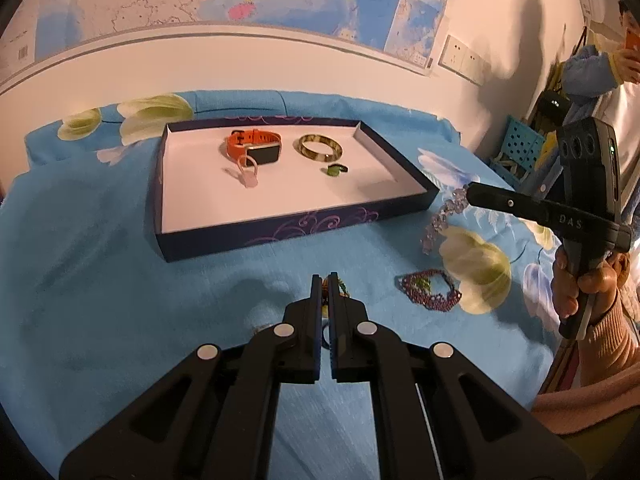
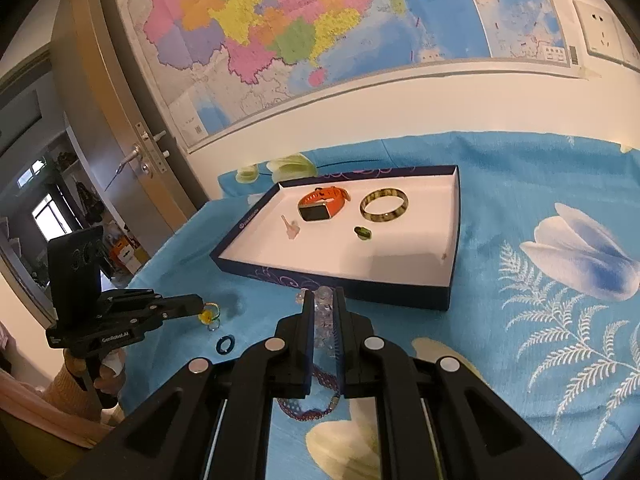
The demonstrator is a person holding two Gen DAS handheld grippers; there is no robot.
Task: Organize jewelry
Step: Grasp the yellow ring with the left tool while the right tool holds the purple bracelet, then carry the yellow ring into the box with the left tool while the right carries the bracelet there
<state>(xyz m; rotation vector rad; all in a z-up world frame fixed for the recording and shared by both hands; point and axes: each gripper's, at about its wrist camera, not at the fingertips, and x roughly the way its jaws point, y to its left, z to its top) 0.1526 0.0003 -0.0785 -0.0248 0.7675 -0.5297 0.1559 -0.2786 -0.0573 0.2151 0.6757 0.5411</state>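
Note:
A dark blue tray (image 1: pixel 280 230) (image 2: pixel 352 285) with a white floor holds an orange watch (image 1: pixel 256 146) (image 2: pixel 325 203), a marbled bangle (image 1: pixel 320 147) (image 2: pixel 384 203), a pink ring (image 1: pixel 249 170) (image 2: pixel 291 229) and a green ring (image 1: pixel 337 169) (image 2: pixel 363 233). My left gripper (image 1: pixel 325 280) (image 2: pixel 202 307) is shut on a small yellow-green ring piece (image 2: pixel 209 313) just above the cloth. My right gripper (image 2: pixel 322 296) (image 1: pixel 469 196) is shut on a clear crystal bead bracelet (image 1: pixel 444 216) (image 2: pixel 322 320), lifted beside the tray's near right corner. A purple beaded bracelet (image 1: pixel 430 290) (image 2: pixel 316 396) lies on the cloth.
A blue ring (image 2: pixel 225 344) lies on the flowered blue cloth (image 1: pixel 120 280) near my left gripper. A map-covered wall (image 2: pixel 320 40) runs behind the table. A door (image 2: pixel 100 120) stands at the left. A person (image 1: pixel 600 80) stands at the far right.

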